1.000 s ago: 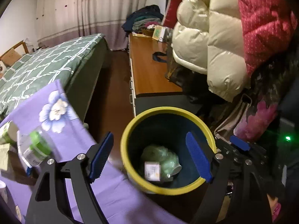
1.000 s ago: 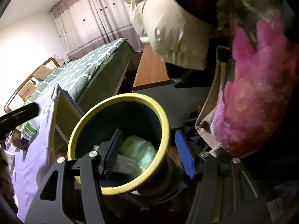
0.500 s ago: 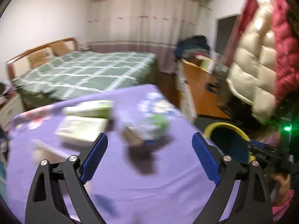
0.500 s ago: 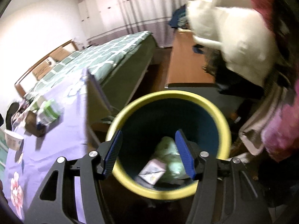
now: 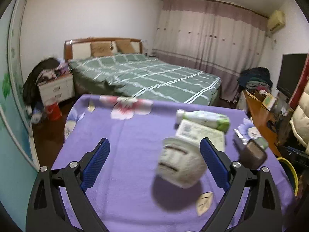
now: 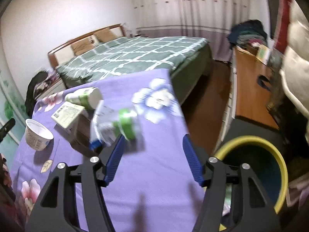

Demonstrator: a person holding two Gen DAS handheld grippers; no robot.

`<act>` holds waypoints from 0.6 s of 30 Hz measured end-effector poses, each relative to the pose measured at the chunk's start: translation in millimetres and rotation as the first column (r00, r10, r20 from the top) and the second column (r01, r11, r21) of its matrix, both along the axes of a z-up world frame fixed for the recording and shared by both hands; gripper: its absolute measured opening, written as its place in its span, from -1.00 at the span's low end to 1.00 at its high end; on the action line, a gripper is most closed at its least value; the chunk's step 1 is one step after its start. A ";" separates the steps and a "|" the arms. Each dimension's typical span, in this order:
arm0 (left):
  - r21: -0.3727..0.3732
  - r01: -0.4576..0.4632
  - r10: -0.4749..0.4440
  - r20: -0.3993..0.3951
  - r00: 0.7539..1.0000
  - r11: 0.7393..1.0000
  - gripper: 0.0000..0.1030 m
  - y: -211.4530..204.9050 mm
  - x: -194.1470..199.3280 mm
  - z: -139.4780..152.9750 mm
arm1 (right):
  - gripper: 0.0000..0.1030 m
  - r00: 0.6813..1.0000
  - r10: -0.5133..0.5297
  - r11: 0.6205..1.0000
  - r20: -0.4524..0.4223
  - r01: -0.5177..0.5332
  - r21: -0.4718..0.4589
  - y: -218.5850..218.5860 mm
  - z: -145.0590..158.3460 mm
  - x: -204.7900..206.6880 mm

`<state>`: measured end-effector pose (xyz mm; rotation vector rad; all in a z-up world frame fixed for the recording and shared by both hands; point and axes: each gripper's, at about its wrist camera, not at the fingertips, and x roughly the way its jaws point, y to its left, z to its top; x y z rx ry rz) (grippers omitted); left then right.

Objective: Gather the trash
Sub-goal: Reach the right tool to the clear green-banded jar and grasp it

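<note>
Both claws empty, jaws just widened for the next pick: left gripper [image 5: 154, 166] has cup [image 5: 180, 163] by its right pad, right gripper [image 6: 152, 159] has bottle [image 6: 119, 124] ahead-left, bin [image 6: 270, 150] to its right.

Cup [image 6: 37, 135], box [image 6: 67, 116], bottle [image 6: 117, 123] on table [image 6: 154, 174]; bin [image 6: 270, 154] right.

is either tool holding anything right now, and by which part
Nothing is held. The left tool stands open above the purple tablecloth, the white cup near its right finger but ungripped. The right tool is open too, with only cloth between its fingers.
</note>
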<state>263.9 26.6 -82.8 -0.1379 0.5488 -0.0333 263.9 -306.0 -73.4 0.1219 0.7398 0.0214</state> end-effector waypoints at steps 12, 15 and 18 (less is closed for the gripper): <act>-0.041 -0.069 0.069 0.011 0.998 0.997 0.81 7.9 0.0 -9.2 | 0.44 0.992 0.118 0.991 -0.047 -0.120 -0.054 31.4 -18.4 47.9; -0.039 -0.071 0.072 0.017 0.997 0.997 0.81 6.0 -3.5 -7.8 | 0.44 0.992 0.117 0.992 -0.043 -0.118 -0.037 28.9 -18.4 48.5; -0.039 -0.073 0.074 0.016 0.997 0.997 0.81 6.1 -3.8 -8.0 | 0.46 0.992 0.118 0.993 -0.035 -0.119 -0.019 28.2 -18.2 48.0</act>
